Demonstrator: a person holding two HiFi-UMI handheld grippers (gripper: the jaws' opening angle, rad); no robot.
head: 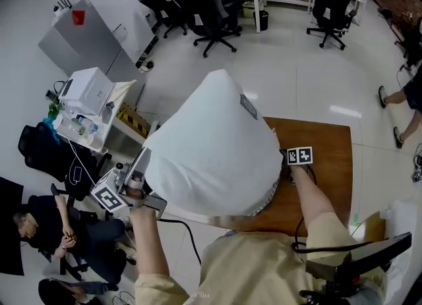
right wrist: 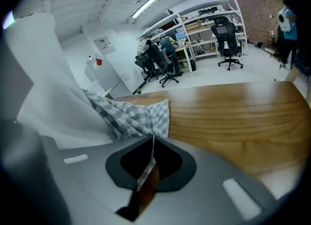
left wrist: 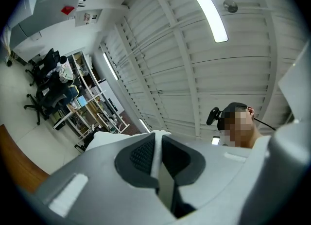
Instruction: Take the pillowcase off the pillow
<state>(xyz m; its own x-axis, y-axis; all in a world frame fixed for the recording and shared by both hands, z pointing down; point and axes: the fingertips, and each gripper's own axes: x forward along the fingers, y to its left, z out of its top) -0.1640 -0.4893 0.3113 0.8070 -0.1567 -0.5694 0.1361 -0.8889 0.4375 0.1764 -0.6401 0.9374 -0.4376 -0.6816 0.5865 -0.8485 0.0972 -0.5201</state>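
Observation:
A big white pillow (head: 211, 145) is held up above the wooden table (head: 326, 165). Its grey checked pillowcase (head: 267, 197) shows only as a thin edge under the pillow's lower right rim. My left gripper (head: 146, 168) sits at the pillow's lower left corner; in the left gripper view its jaws (left wrist: 156, 144) are shut on a strip of white fabric (left wrist: 157, 158). My right gripper (head: 285, 165) is at the pillow's right side, just over the table. In the right gripper view (right wrist: 152, 144) it is shut on the edge of the checked pillowcase (right wrist: 131, 119), with the white pillow (right wrist: 43, 88) to its left.
Office chairs (head: 214, 7) and desks stand at the back. A cart with a white box (head: 86, 89) is at the left, with a seated person (head: 39, 224) below it. Another person's legs (head: 402, 99) show at the right edge. A black chair (head: 356, 264) is at the bottom right.

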